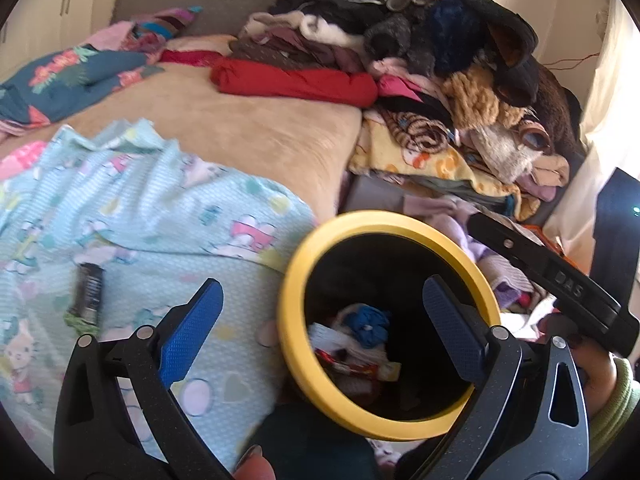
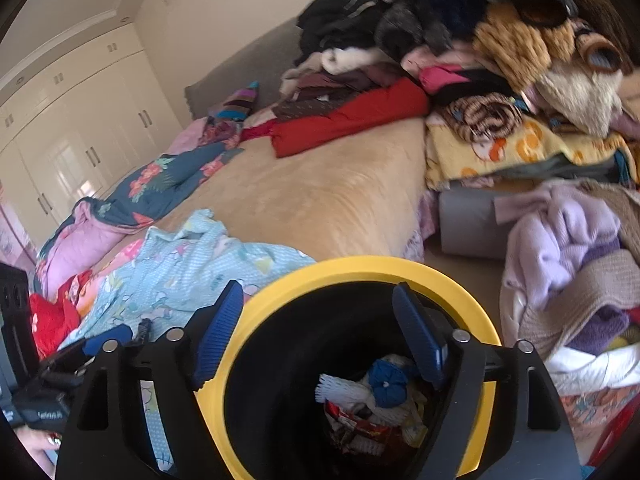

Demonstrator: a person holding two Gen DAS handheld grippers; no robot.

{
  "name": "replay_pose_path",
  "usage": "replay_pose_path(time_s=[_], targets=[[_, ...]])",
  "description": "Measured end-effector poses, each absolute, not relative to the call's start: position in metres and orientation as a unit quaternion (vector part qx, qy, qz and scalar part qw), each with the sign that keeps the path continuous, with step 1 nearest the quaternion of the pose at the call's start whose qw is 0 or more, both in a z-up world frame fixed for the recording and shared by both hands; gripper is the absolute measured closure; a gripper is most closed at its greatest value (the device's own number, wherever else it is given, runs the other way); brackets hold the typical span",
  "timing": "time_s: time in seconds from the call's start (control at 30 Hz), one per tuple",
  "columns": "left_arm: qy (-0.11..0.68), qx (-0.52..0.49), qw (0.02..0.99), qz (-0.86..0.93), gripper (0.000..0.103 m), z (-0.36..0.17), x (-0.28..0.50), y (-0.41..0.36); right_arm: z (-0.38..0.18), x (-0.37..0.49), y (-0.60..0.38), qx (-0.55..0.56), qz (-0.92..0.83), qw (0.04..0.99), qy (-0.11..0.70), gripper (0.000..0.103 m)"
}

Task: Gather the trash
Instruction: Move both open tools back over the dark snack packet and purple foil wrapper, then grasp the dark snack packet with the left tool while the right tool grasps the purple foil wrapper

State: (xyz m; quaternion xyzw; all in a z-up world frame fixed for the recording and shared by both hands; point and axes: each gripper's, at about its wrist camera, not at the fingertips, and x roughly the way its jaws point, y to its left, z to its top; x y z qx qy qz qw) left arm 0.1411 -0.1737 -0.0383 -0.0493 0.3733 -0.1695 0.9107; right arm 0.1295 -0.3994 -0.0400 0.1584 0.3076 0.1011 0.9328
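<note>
**Both grippers wide open over the yellow-rimmed bin**

The landmark is the bin point(image 2: 352, 276), a black container with a yellow rim, standing at the near edge of the bed point(image 1: 248, 136).

The left gripper point(image 1: 324, 328) hangs above the bin's left side: its jaws stand wide apart with nothing between them, one blue pad over the pale blue patterned sheet point(image 1: 152, 216) left of the bin, the other over the bin's dark mouth. The right gripper point(image 2: 320, 348) hangs over the bin too, jaws spread and empty, its left pad above the yellow rim and its right pad above the opening.

Inside the bin lies the trash point(image 2: 376, 404): a blue crumpled piece on top, white netting-like material and a red-printed wrapper beneath it. In the left view the same trash point(image 1: 360, 344) shows at the bottom of the bin.

Left of the bin, on the blue sheet, lies a small dark tube-shaped object point(image 1: 87, 294). Beyond the bin, at the bed's far right, clothes are piled high point(image 1: 420, 48).
</note>
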Motion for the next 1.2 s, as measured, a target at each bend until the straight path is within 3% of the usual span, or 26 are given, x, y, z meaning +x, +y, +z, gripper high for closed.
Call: replay_pose_path(time_s=[0.4,1.2], targets=[[0.355,-0.075,0.927,-0.096,0.011,-0.034,0.143,-0.114,-0.030,0.120,-0.344,0.128,0.158,0.934,0.294,0.021],[0.395,-0.161,0.904,0.004,0.011,-0.059,0.168,0.045,-0.069,0.102,-0.152,0.005,0.375,0.840,0.392,0.021]])
